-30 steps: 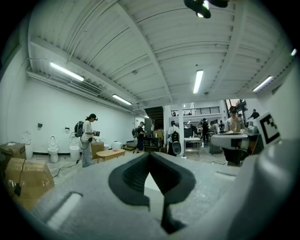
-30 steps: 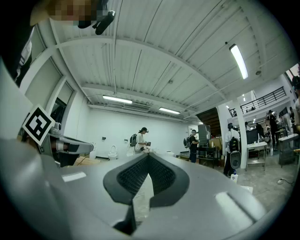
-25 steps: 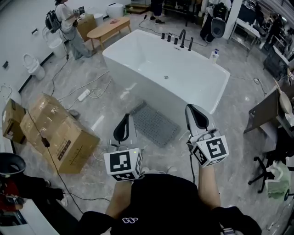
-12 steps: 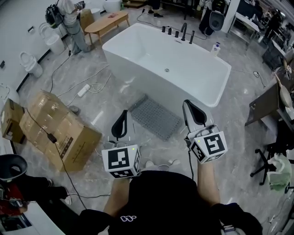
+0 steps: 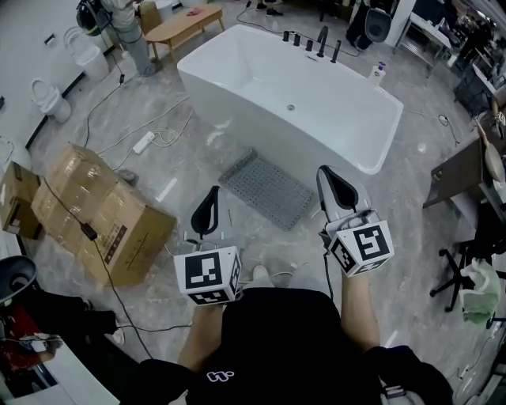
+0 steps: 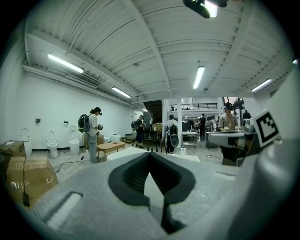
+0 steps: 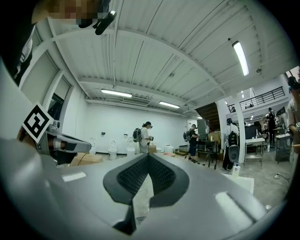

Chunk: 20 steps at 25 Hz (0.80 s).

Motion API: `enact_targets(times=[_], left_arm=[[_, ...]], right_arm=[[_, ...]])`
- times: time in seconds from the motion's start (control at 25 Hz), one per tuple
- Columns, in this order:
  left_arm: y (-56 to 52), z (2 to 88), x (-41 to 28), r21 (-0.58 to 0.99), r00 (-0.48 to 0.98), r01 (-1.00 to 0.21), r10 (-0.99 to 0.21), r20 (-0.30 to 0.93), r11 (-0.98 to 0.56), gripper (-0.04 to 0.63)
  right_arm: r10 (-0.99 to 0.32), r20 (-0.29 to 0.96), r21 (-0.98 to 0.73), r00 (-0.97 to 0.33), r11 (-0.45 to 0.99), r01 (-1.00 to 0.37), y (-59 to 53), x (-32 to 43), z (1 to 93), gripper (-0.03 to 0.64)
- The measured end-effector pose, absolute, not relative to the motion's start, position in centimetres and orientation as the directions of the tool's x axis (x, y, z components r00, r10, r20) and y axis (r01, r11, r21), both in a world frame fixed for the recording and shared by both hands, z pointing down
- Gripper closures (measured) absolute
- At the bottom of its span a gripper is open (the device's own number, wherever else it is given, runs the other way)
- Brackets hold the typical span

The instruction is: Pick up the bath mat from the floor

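The grey studded bath mat [image 5: 266, 188] lies flat on the marble floor, beside the near wall of the white bathtub [image 5: 229, 99]. My left gripper [image 5: 212, 198] hovers shut and empty above the floor, just left of the mat's near corner. My right gripper [image 5: 330, 180] is held shut and empty over the mat's right end, close to the tub. In the left gripper view the shut jaws [image 6: 150, 157] point level across the room, with a sliver of the mat [image 6: 157, 213] in the gap below them. The right gripper view shows its shut jaws [image 7: 147, 159] the same way.
Two cardboard boxes [image 5: 95, 213] stand on the left with a black cable over them. A power strip [image 5: 144, 142] and white cords lie on the floor. A wooden bench [image 5: 178, 24], toilets [image 5: 46, 96] and a person [image 5: 126, 24] are at the back left. A chair [image 5: 466, 198] stands right.
The whole view has shifted forward: bathtub and mat have come nearer below me. Both grippers kept their shut pose and now sit closer over the mat's two sides.
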<state>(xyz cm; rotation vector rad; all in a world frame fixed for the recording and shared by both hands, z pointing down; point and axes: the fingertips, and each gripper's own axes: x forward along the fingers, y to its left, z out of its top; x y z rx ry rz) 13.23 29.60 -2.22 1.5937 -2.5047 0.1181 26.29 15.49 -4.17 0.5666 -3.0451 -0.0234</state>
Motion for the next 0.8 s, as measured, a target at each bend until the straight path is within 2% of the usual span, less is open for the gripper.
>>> enact_targets(times=[0.48,0.8], left_arm=[[30.8,-2.0,11.5,0.037,-0.418,-0.902,-0.89,0.182,0.431,0.594],[31.7,-1.8,8.7,0.045,-0.481,-0.867,-0.858,0.183,0.496,0.595]], right_arm=[[-0.372,0.058,0.041,-0.926,0.928,-0.37,16.2,25.4,-4.0,0.612],[-0.346,0.046,0.048,-0.937,0.938,-0.344,15.9,23.7,-4.8,0.612]])
